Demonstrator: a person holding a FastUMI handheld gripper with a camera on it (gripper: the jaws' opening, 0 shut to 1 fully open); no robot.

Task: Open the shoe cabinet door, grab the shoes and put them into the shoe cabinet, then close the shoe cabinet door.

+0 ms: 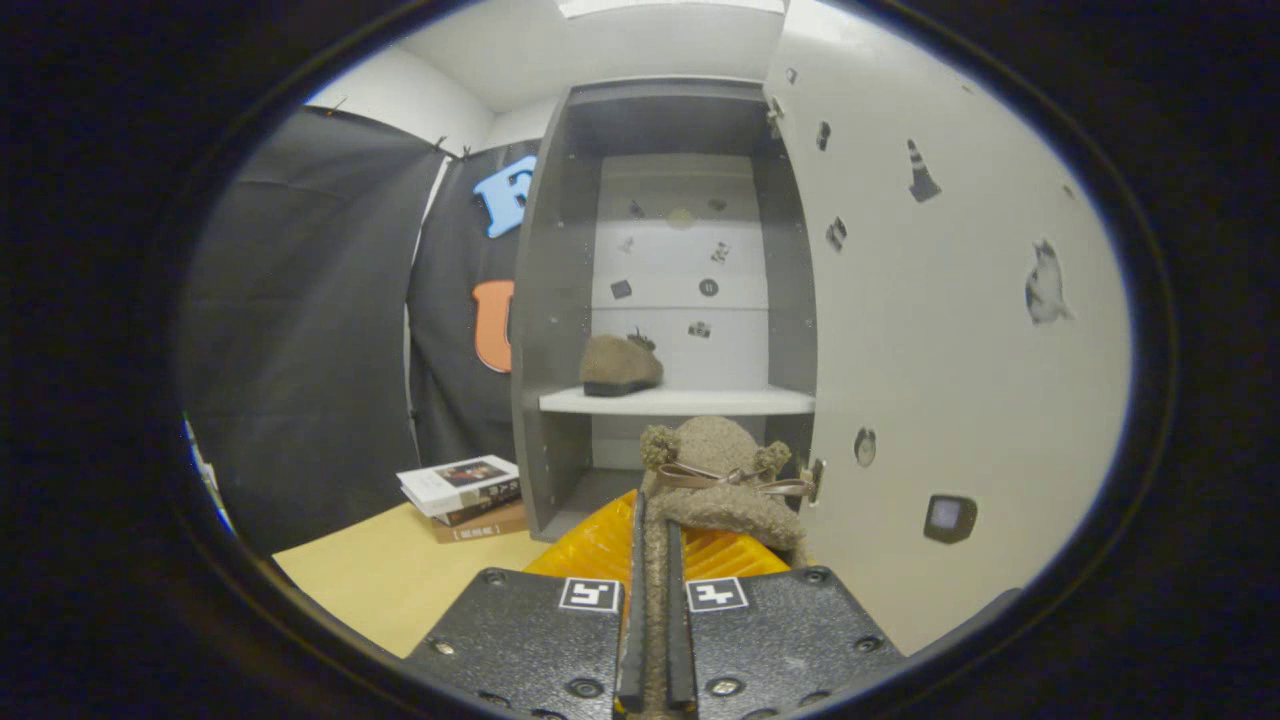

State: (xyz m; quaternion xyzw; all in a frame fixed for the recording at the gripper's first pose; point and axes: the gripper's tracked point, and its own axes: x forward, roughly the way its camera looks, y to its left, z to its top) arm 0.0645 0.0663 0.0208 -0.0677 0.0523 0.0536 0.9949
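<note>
In front of the open cabinet (560,300), I have my gripper (655,640) clamped on the second shoe (720,480): both fingers pinch its fuzzy rim between them, with almost no gap left, and the shoe sticks up just beyond the tips, its bow facing me.

As I judge it, the task is a good half done. The door (950,330) is swung wide on my right, dotted with small stickers. One shoe (620,365) already sits on the white shelf (720,402), toward its left end, with free shelf to the right of it. What is left for me: carry this shoe forward and up onto that shelf or into the lower compartment, let go, pull back, then push the door shut.

Below my fingers lies a ribbed yellow mat (600,545), touching or just beside the cabinet's foot; I cannot tell which. It rests on a pale wooden tabletop (390,580). To the left, near the cabinet's side wall, a short stack of books (465,495) lies flat. Farther left and behind hangs the booth's black cloth (300,330), with white wall and ceiling above.
</note>
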